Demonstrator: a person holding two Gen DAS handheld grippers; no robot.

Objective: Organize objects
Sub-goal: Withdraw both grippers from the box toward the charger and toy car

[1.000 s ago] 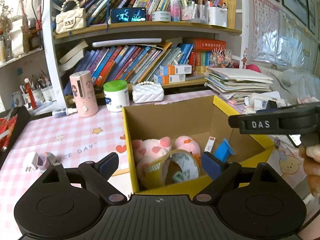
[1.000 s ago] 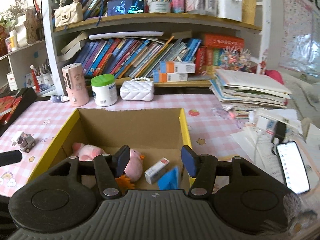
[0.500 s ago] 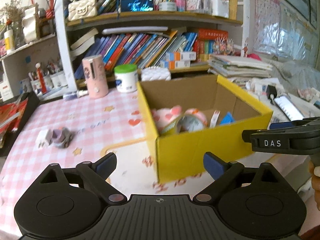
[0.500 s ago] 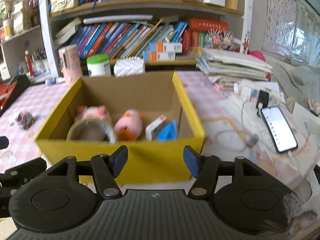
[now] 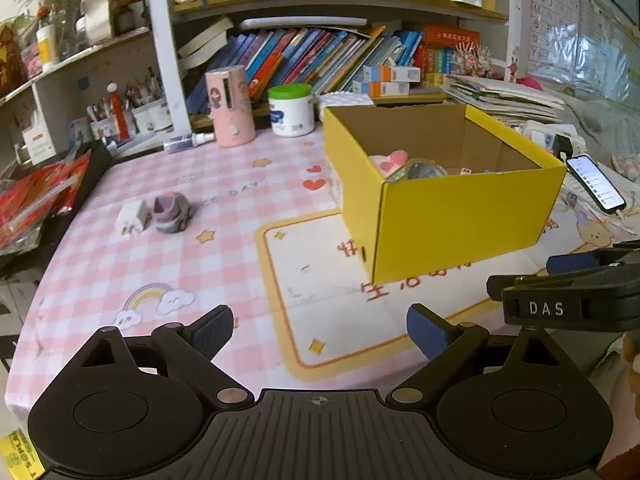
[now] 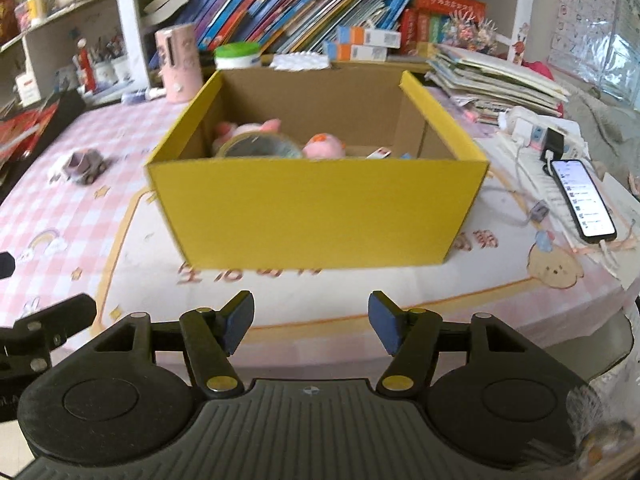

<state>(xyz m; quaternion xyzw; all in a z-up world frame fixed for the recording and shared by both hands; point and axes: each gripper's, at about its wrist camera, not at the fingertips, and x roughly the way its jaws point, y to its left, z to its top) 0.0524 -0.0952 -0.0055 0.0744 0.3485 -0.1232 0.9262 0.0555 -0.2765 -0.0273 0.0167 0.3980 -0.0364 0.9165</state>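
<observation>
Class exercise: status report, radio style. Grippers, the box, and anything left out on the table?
Left gripper open, empty. Right gripper open, empty. Yellow box upright, holding tape roll and pink plush toys. Toy car and white block outside it, unobstructed.

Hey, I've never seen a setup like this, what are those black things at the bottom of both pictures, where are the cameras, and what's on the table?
Those black shapes are hand-held two-finger grippers, one in each of a person's hands; there is no robot arm. Each carries a wide-angle camera that looks forward along its fingers, so each picture is one gripper's own view. The left gripper and the right gripper are both open and hold nothing.

On the pink checked tablecloth stands a yellow cardboard box with a roll of tape and pink plush toys inside. Outside it, to the left, lie a small purple toy car and a white block beside it. A lit phone lies to the right. Bookshelves stand behind.
</observation>
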